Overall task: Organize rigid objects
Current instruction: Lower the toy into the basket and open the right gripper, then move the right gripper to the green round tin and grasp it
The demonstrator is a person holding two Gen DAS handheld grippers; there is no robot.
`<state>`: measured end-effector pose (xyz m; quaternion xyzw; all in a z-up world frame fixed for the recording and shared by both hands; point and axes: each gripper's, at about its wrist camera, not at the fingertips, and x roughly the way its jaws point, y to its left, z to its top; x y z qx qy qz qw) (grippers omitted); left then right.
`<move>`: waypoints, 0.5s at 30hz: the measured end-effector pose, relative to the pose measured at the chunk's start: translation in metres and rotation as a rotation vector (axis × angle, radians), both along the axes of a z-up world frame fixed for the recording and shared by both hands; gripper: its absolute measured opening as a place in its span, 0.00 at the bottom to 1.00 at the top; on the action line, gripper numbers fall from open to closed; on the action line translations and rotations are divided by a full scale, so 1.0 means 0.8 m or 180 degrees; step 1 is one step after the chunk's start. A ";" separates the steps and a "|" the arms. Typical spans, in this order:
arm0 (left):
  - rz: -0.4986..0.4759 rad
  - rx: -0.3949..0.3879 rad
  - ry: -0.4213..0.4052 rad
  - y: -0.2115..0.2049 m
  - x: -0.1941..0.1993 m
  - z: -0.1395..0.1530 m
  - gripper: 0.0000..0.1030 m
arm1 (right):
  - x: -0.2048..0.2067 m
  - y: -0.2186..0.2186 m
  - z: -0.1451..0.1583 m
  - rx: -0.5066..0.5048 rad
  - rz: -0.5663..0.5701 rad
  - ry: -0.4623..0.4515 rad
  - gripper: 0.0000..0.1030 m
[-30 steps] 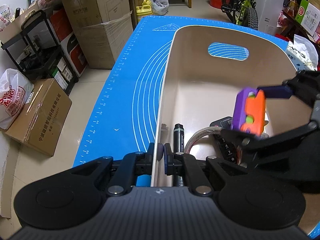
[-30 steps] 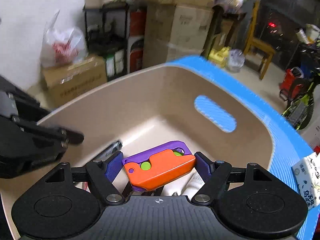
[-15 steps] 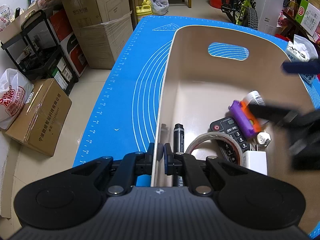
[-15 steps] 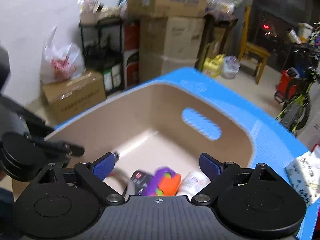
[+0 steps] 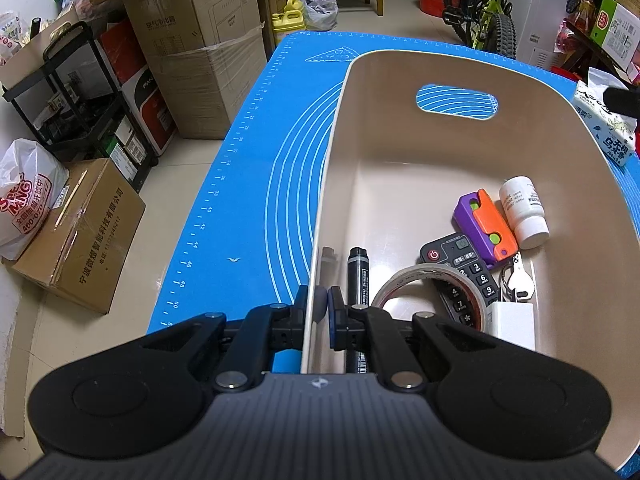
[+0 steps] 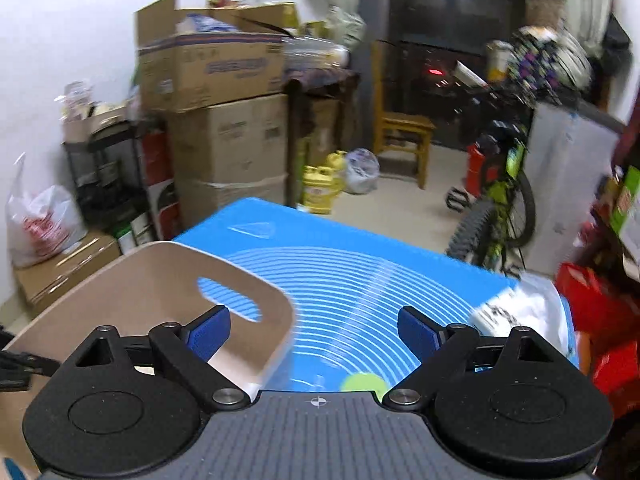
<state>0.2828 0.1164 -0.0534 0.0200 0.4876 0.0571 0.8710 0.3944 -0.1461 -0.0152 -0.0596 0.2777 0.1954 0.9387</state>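
Dropped purple-orange toy (image 5: 484, 226) lies in bin (image 5: 400, 92) (blue mat (image 5: 248, 184) beneath).

Your left tongs (image 5: 323, 310) pinch the near left wall of the beige bin (image 5: 560, 128), one pad on each side of it. The bin sits on the blue mat (image 5: 256, 184) covering the desk. Inside, at 12 o'clock from the tongs, a black marker (image 5: 357, 276) lies along the wall. Toward 2 o'clock sit a tape roll (image 5: 424, 284), a remote (image 5: 460, 266), an orange-and-purple toy (image 5: 484, 224) and a white bottle (image 5: 522, 210).
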 end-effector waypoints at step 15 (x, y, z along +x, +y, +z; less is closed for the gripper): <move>-0.0013 0.0043 0.0000 -0.002 0.000 -0.001 0.11 | 0.058 -0.039 -0.114 -0.0031 -0.0352 0.0468 0.88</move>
